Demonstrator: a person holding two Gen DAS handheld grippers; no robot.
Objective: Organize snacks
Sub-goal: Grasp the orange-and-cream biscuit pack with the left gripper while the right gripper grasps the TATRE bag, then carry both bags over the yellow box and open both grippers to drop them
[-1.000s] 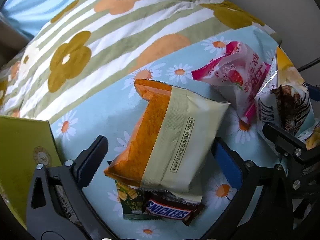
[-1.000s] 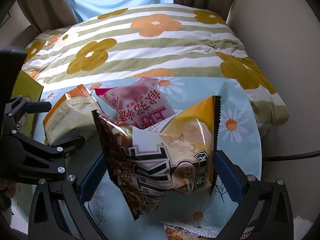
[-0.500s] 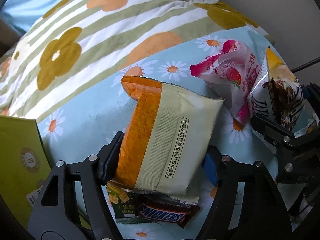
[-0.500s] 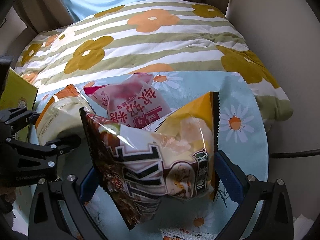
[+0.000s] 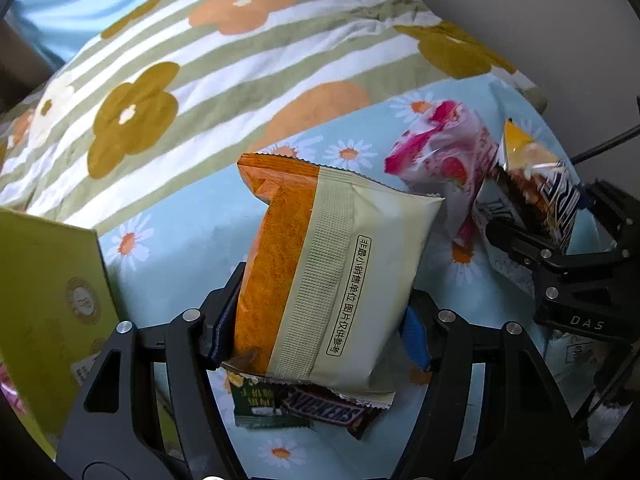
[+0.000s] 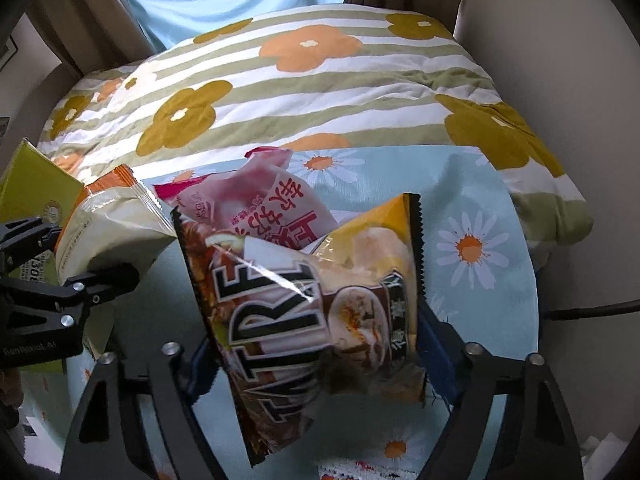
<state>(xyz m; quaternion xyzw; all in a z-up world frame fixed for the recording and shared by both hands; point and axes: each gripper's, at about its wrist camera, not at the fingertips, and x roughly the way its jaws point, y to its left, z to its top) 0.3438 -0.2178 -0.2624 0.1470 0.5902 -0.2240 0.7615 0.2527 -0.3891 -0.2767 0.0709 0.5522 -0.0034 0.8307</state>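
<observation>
My left gripper (image 5: pixel 320 328) is shut on an orange and cream snack pack (image 5: pixel 320 276), its fingers pressing both sides. Under the pack lie a Snickers bar (image 5: pixel 328 408) and a green packet (image 5: pixel 260 404). My right gripper (image 6: pixel 316 348) is shut on a brown and yellow chip bag (image 6: pixel 312 296) and holds it off the daisy cloth (image 6: pixel 472 200). A pink strawberry snack bag (image 6: pixel 264 204) lies behind it; it also shows in the left wrist view (image 5: pixel 444 156). The left gripper and its pack (image 6: pixel 108 232) show at the left of the right wrist view.
A yellow-green box (image 5: pixel 44 304) stands at the left. A striped flower quilt (image 6: pixel 304 92) covers the bed beyond the round table. A dark cable (image 6: pixel 588 310) runs at the right by the wall. More wrappers (image 6: pixel 360 470) lie at the near edge.
My left gripper has closed from wide open onto the orange and cream pack. My right gripper has tightened on the chip bag and held it up, shifting slightly.
</observation>
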